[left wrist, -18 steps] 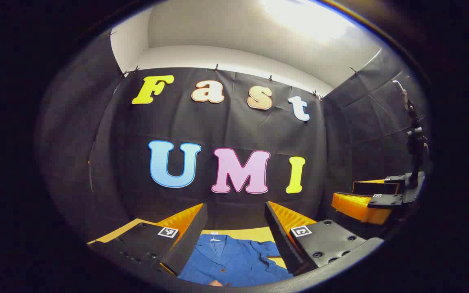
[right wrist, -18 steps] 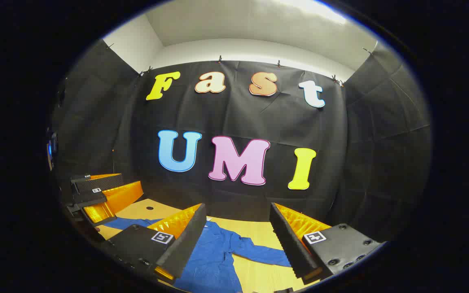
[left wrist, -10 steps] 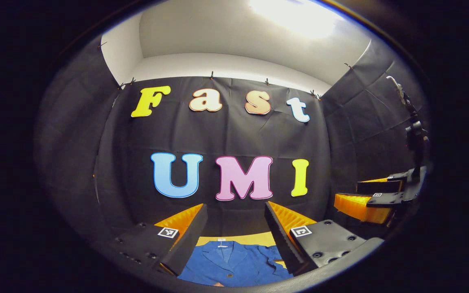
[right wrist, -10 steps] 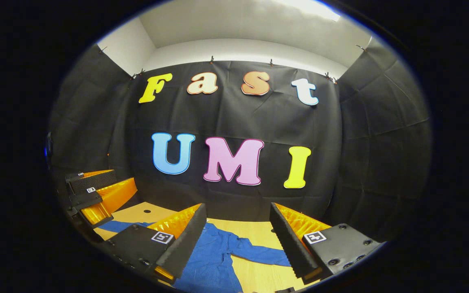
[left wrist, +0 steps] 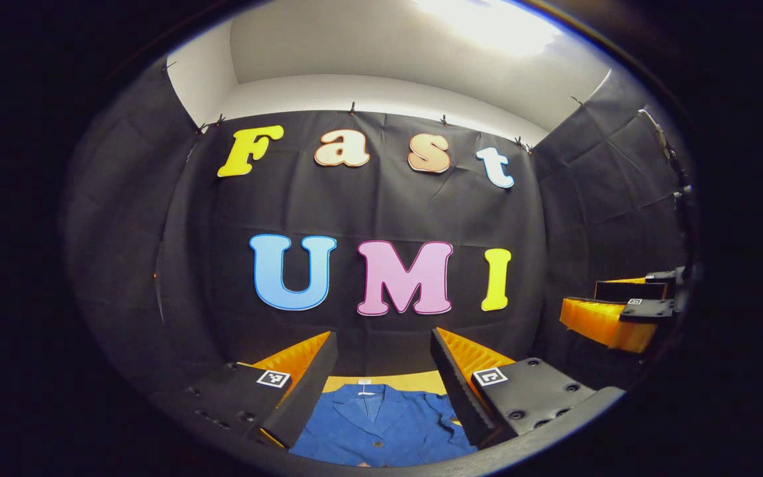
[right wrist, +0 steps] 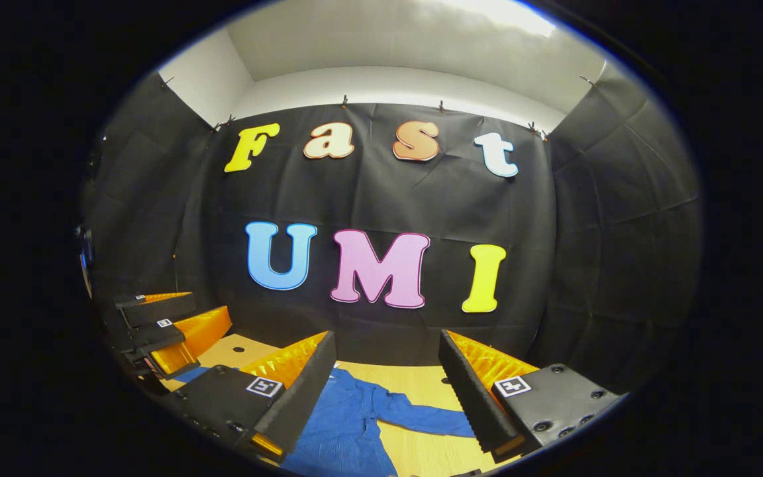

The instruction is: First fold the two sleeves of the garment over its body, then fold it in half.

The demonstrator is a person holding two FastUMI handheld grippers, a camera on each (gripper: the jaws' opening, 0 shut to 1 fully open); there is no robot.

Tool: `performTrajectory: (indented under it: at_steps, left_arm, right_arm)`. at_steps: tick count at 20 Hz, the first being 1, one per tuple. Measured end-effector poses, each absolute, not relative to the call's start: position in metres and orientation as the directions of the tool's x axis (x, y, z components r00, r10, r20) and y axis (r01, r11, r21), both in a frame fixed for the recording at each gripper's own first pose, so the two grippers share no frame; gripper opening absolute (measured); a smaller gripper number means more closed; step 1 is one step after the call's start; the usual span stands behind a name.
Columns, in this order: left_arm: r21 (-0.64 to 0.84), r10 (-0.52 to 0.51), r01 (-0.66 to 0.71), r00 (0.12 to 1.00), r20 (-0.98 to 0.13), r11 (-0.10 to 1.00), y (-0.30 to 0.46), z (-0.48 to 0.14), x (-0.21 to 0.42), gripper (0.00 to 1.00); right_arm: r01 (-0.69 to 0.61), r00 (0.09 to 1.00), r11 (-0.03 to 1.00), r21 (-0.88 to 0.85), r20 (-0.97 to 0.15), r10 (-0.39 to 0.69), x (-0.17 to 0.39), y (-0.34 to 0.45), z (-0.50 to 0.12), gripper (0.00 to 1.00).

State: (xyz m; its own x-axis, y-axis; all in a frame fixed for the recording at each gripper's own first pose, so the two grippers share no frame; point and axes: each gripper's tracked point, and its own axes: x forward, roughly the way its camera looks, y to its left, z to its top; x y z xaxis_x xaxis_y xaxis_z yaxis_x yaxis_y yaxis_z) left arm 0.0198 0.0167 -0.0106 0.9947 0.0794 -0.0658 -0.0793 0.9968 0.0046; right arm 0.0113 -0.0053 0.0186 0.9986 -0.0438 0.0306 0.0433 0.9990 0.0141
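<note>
A blue buttoned garment (left wrist: 381, 424) lies flat on the wooden table (left wrist: 395, 381), collar toward the far wall. My left gripper (left wrist: 381, 341) hangs open above its collar, nothing between the fingers. In the right gripper view the garment (right wrist: 348, 424) shows its body and one sleeve (right wrist: 421, 419) stretched out to the right on the table. My right gripper (right wrist: 388, 341) is open above that side, holding nothing. The right gripper (left wrist: 613, 311) shows at the right edge of the left gripper view, and the left gripper (right wrist: 169, 324) at the left edge of the right gripper view.
The wooden table (right wrist: 421, 377) runs back to the black cloth wall (right wrist: 381, 199). A small dark hole (right wrist: 242, 347) marks the tabletop at the far left. A thin stand (left wrist: 676, 179) rises at the right side of the booth.
Both grippers shifted slightly while staying open above the garment. In the left gripper view the other gripper drifted right and a little up. Nothing was grasped.
</note>
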Motion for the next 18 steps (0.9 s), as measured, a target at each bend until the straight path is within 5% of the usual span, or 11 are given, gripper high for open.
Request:
performTrajectory:
  at_steps: [18]
  left_arm:
    - [0.006,0.144,-0.144,0.984,-0.109,0.99,0.035,-0.028,0.017,0.82]
  right_arm:
    - [0.05,0.999,0.999,-0.019,-0.002,-0.05,0.018,-0.011,0.008,1.0]
